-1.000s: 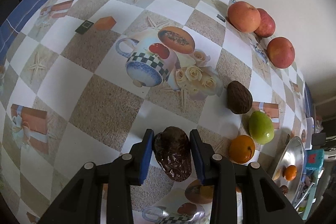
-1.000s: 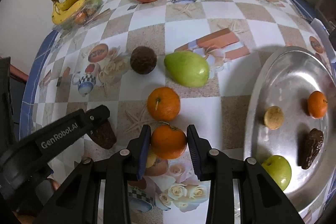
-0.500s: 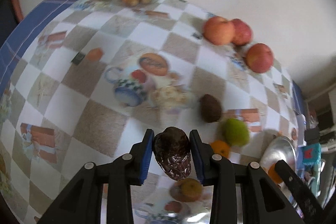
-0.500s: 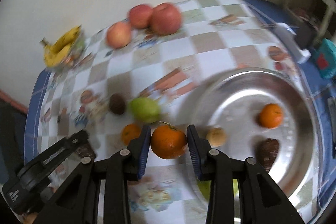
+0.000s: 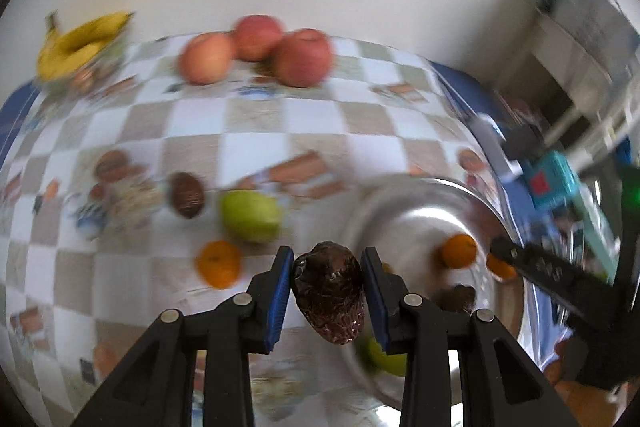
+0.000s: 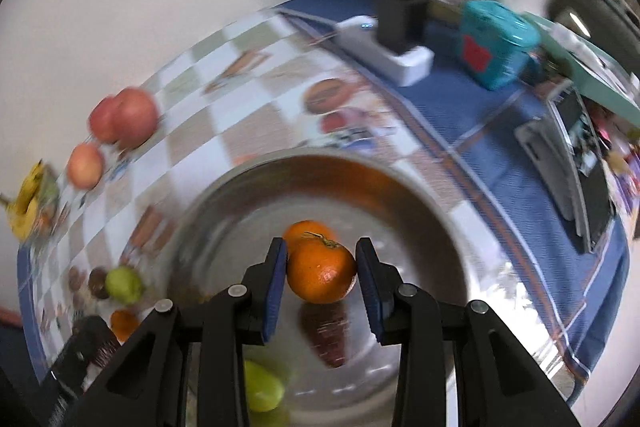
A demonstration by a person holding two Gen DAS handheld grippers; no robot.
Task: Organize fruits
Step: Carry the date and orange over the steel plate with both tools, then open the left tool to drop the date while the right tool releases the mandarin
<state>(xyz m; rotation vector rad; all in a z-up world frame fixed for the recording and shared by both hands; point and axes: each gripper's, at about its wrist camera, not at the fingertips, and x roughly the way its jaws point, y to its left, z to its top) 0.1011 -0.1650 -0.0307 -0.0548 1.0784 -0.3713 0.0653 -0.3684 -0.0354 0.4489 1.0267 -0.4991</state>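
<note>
On the far left of the checkered, picture-printed tablecloth (image 5: 256, 151) a bunch of yellow bananas (image 5: 78, 43) is lying, with three red apples (image 5: 256, 55) along the far edge beside it; nearer, a round brown fruit (image 5: 187, 195), a green pear-like fruit (image 5: 250, 215) and a loose orange mandarin (image 5: 219, 263) are waiting on the cloth. The left gripper (image 5: 326, 301) is pinching a dark, wrinkled, oval brown fruit (image 5: 330, 297) between its blue pads, hanging just at the near left rim of the wide, shiny round metal tray (image 5: 404, 219). Further right, the right gripper (image 6: 321, 277) is pinching a bright orange mandarin with a small stem (image 6: 321, 273) directly above the tray's middle, where another mandarin (image 6: 306, 231), a dark wrinkled fruit (image 6: 326, 339) and a green fruit (image 6: 260, 385) are already sitting. Beyond the tray, on the blue border, a white-and-black device (image 6: 394, 39) and a teal box (image 6: 498, 41) are standing. Both views are smearing, so the hands are probably travelling fast. To place well, each hand should be slowing, sinking until its fruit is almost touching bare metal, then parting the jaws gently so nothing rolls. The right one should be choosing a free patch beside the fruit already there, not on top of it; the left one should be crossing the rim fully first, keeping clear of the other gripper.
</note>
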